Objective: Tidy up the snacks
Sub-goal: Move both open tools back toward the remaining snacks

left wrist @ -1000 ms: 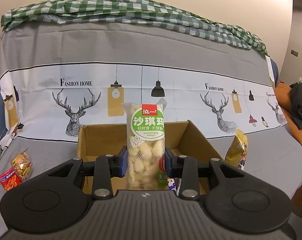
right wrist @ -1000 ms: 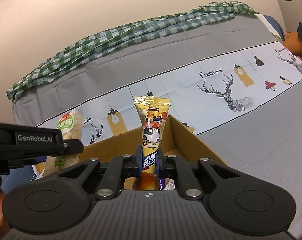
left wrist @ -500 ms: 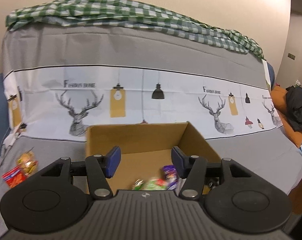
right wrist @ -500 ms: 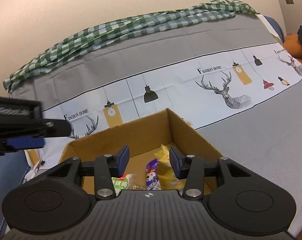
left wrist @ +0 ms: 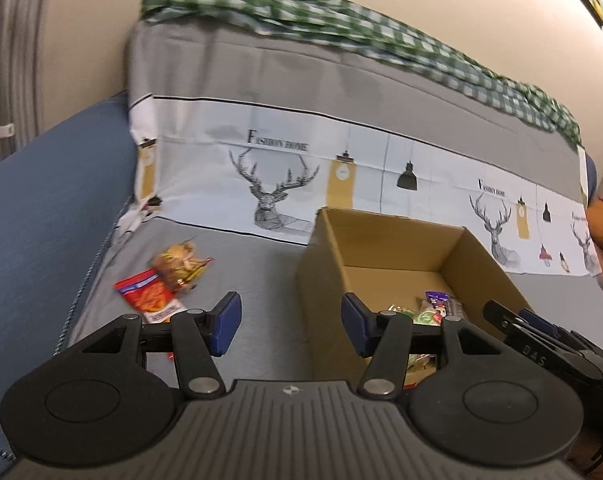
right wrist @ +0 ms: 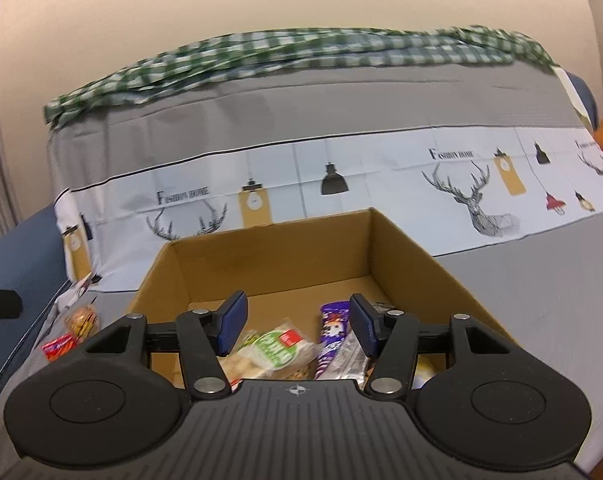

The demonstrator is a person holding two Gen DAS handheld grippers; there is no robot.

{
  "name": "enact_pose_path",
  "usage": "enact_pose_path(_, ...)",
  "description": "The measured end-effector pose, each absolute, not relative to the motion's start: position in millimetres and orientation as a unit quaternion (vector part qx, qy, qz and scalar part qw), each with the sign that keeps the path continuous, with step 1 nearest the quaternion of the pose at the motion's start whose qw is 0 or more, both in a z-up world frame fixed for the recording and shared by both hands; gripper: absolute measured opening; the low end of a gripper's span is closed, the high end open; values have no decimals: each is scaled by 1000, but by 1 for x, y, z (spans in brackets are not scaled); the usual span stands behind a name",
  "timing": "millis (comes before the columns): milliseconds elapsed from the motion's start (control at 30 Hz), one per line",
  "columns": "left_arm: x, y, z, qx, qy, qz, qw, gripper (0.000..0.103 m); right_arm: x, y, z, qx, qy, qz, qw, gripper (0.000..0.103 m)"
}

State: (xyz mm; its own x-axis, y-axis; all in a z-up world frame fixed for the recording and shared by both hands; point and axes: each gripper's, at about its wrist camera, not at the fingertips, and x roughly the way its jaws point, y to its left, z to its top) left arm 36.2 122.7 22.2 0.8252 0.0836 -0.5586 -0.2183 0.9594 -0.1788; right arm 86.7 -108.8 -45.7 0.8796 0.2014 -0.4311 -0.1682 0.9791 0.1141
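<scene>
An open cardboard box (left wrist: 333,280) (right wrist: 261,256) stands on the grey sofa seat. Inside lie the green-label sachima pack (right wrist: 279,346), a purple snack bar (right wrist: 333,340) and a yellow pack (right wrist: 423,372), seen in the right wrist view. My left gripper (left wrist: 291,328) is open and empty, over the seat just left of the box. My right gripper (right wrist: 297,324) is open and empty above the box's near side. A red packet (left wrist: 149,298) and a clear bag of orange snacks (left wrist: 181,264) lie on the seat to the left.
The sofa back carries a deer-print cover (left wrist: 341,168) and a green checked cloth (right wrist: 301,52). A blue armrest (left wrist: 41,208) rises at the left. The right gripper's body (left wrist: 541,352) shows at the left view's lower right. Grey seat (right wrist: 541,280) extends right of the box.
Both grippers opened and dropped the sachima pack and the yellow pack into the box. The left gripper has since swung left toward the loose snacks; the right stays over the box.
</scene>
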Motion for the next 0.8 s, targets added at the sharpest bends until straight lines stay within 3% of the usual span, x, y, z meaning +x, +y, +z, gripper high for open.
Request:
enact_pose_path(300,-5,162,-27,-108,287,89,948,59,48,-96,-19,15,203,142,969,58)
enact_pose_path(467,-13,170,-65,-108,312,82,940,41,23,-107,-2,-12,181,182,966,58)
enact_pose_path(700,23,189,-62,-133,287,120,941,42,-2,-99,-5,-24,136,207,969,58)
enact_pose_path(733,33,194,-66,-138,289,136,938,45,-3,-94,-8,-33,135,206,969,58)
enact_pose_path(800,51,205,-76,-153,289,160,931,60,-4,-88,-10,-44,134,213,967,58)
